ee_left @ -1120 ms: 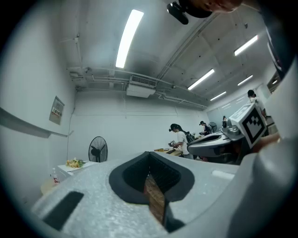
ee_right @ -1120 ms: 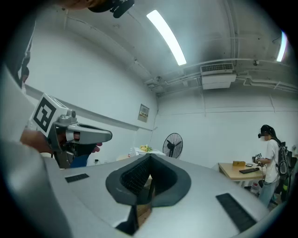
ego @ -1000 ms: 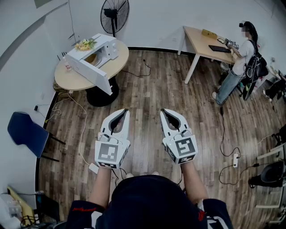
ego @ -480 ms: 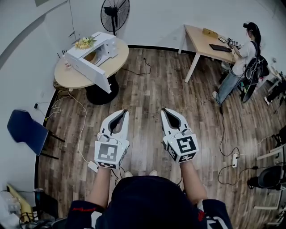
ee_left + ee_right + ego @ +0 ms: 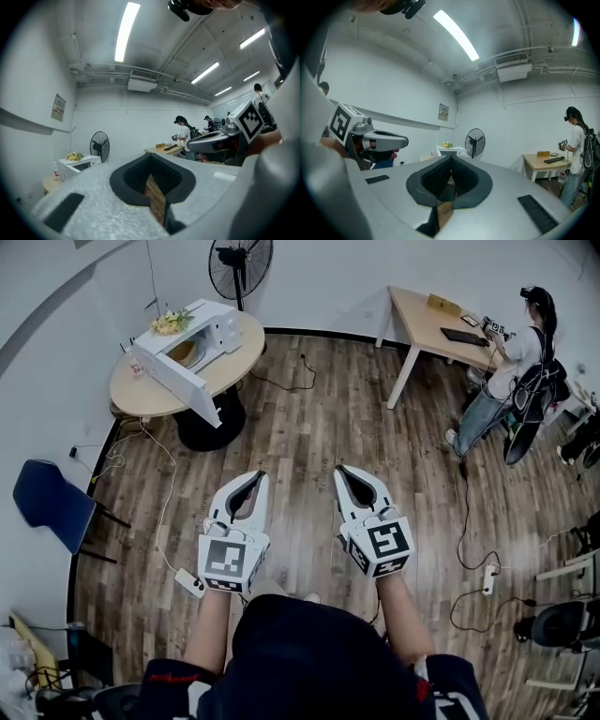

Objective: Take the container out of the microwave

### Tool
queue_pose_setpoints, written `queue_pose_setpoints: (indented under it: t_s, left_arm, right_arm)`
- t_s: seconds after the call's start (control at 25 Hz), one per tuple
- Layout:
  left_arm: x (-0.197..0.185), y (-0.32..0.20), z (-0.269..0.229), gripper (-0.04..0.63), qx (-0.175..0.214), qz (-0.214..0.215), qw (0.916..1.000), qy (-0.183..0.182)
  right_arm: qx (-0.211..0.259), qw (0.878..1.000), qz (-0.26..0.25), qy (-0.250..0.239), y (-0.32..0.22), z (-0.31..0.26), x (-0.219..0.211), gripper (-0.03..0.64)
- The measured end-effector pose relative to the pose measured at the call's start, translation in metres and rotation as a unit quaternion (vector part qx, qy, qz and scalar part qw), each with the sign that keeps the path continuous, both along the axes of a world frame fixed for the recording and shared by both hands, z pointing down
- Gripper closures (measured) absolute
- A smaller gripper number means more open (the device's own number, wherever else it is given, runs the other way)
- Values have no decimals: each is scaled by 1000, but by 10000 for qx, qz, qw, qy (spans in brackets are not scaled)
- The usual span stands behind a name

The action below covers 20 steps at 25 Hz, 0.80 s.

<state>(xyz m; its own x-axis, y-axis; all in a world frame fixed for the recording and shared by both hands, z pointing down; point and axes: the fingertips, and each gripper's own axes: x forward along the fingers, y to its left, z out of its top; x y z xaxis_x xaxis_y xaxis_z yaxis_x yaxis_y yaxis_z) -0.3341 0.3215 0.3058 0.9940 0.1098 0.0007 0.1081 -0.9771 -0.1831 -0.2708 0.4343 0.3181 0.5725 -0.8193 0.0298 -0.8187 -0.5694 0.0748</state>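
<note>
The white microwave [image 5: 192, 338] stands on a round wooden table [image 5: 141, 397] at the far left, its door [image 5: 173, 381] hanging open toward me. Inside the cavity a tan round shape [image 5: 185, 353] shows, too small to tell as the container. My left gripper [image 5: 260, 474] and right gripper [image 5: 339, 470] are held side by side over the wooden floor, well short of the table, both shut and empty. The left gripper view shows the microwave [image 5: 77, 165] far off. In the right gripper view the microwave [image 5: 450, 151] is straight beyond the jaws.
Yellow flowers [image 5: 171, 324] lie on the microwave. A standing fan [image 5: 240, 263] is behind the table and a blue chair [image 5: 47, 512] is at the left wall. Cables and a power strip [image 5: 188, 582] lie on the floor. A person [image 5: 511, 371] stands at a desk [image 5: 441, 324], far right.
Both grippers stay shut, side by side. The table and microwave have slid slightly up and left in the head view. One of my feet has stepped forward.
</note>
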Motion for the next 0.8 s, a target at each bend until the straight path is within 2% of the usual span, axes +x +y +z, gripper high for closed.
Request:
queue_pose_setpoints:
  t_s: [0.36, 0.6, 0.8]
  left_arm:
    - [37, 1, 14, 581, 123, -48, 9997, -204]
    - [85, -17, 20, 581, 88, -10, 9998, -205]
    - [133, -56, 19, 581, 90, -11, 9998, -195]
  right_arm:
    - [-32, 9999, -134, -89, -1, 16, 37, 609]
    - [-140, 9998, -146, -41, -20, 18, 81, 609]
    - [-168, 9997, -187, -45, -62, 17, 127, 609]
